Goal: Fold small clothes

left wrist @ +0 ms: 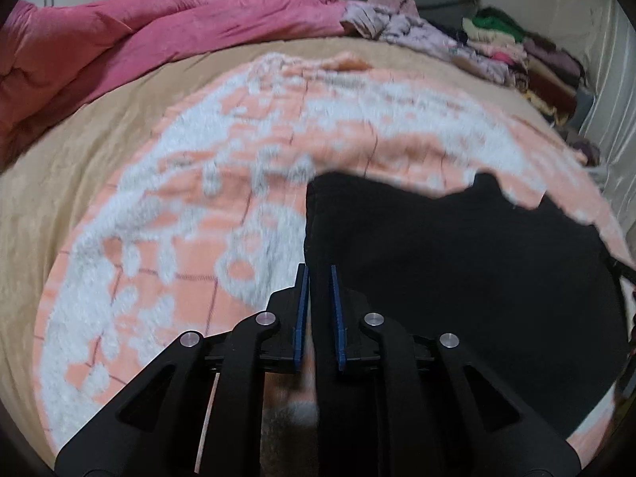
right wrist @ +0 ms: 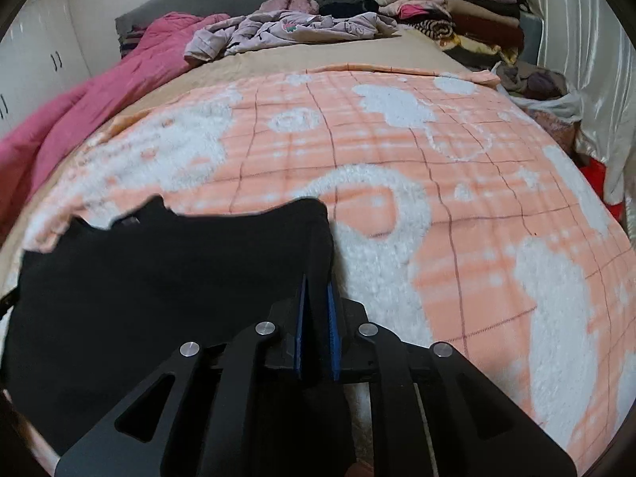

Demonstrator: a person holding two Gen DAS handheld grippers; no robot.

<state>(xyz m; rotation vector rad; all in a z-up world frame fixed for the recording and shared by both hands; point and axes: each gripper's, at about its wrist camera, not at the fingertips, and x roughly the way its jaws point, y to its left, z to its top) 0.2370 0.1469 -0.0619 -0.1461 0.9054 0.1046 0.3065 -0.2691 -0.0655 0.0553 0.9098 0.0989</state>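
Left gripper (left wrist: 318,278) pinching black garment (left wrist: 457,278) edge, lower centre; right gripper (right wrist: 317,290) likewise, apparently; peach blanket (right wrist: 437,198) beneath.

Both views sit just behind their own fingers and look forward along them, low and close over the blanket (left wrist: 198,206), tilted down toward the bed's far end. The left wrist view has the black garment (left wrist: 457,270) to its right; the right wrist view has it to its left, so the two look from opposite sides of it. Both share the blanket, the pink quilt (left wrist: 159,35) at left, and the clothes pile (right wrist: 457,12) at the back right.
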